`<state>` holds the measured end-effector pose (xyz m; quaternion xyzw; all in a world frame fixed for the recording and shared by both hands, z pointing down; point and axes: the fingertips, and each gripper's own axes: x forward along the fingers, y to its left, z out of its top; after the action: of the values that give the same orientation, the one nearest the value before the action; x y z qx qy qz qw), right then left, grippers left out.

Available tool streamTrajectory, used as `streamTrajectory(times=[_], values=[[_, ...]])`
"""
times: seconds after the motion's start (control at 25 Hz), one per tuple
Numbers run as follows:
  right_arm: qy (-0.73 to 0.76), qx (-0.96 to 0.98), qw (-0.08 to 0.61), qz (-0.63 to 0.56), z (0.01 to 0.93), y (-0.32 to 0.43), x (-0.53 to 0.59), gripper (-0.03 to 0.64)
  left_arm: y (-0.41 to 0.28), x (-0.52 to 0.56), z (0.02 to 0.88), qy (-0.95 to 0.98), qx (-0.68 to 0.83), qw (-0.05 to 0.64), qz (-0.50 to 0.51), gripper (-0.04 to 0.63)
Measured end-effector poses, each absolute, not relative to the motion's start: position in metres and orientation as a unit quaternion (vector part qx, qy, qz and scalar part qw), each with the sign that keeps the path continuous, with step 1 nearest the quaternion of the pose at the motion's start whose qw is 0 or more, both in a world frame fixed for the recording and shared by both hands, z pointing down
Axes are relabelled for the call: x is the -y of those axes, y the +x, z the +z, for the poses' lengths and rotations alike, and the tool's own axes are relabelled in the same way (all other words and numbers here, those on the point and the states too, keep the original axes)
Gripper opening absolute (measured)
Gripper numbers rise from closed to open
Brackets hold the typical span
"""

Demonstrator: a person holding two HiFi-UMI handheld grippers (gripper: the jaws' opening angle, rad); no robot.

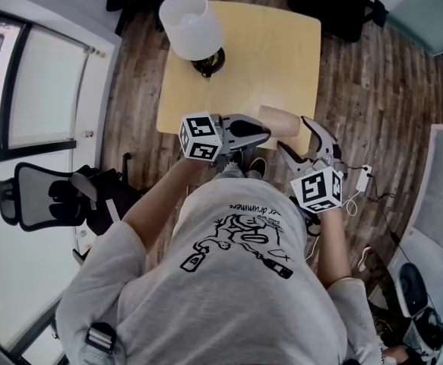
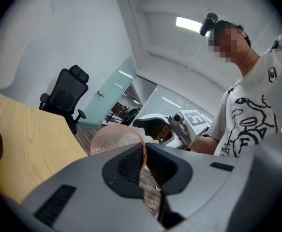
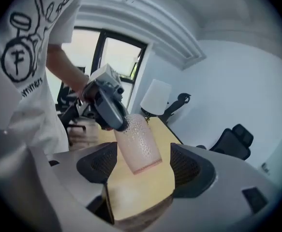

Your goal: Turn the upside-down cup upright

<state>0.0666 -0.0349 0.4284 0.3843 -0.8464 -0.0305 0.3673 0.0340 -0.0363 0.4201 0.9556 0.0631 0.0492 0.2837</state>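
Lower half of the head view is mostly the person's t-shirt (image 1: 236, 280). Just above it, mid-frame, the left gripper (image 1: 263, 133) is clamped tight on the thin wall of the pink dimpled cup (image 1: 280, 121), which is tipped on its side by the wooden table's (image 1: 282, 59) near edge. The right gripper (image 1: 301, 144) sits just right of it, jaws wide apart, with the cup between them but clear of both pads. Further up, a white-shaded lamp (image 1: 192, 25) stands at the table's upper left.

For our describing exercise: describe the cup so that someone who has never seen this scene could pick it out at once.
Find the pale wooden table with the white-shaded lamp. At its near edge the left gripper pinches the cup by its wall, holding it sideways. It is the only pinkish, translucent thing there, dimpled all over.
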Motion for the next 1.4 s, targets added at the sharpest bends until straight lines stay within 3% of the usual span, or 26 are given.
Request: streamTrajectory(times=[0.2, 0.44, 1.12, 1.4], values=[[0.351, 0.789, 0.49, -0.114, 0.453, 0.063, 0.034, 0.321, 0.037, 0.031, 0.425, 0.956, -0.07, 0.278, 0.065, 0.018], [0.329, 0.732, 0.576, -0.155, 0.474, 0.069, 0.038, 0.321, 0.045, 0.024, 0.425, 0.957, -0.076, 0.266, 0.082, 0.018], [0.343, 0.726, 0.574, -0.162, 0.491, 0.066, 0.039, 0.322, 0.045, 0.014, 0.433, 0.964, -0.056, 0.238, 0.102, 0.022], [0.401, 0.733, 0.529, -0.15, 0.49, 0.081, 0.046, 0.322, 0.036, 0.026, 0.432, 0.974, -0.006, 0.214, 0.07, 0.236]])
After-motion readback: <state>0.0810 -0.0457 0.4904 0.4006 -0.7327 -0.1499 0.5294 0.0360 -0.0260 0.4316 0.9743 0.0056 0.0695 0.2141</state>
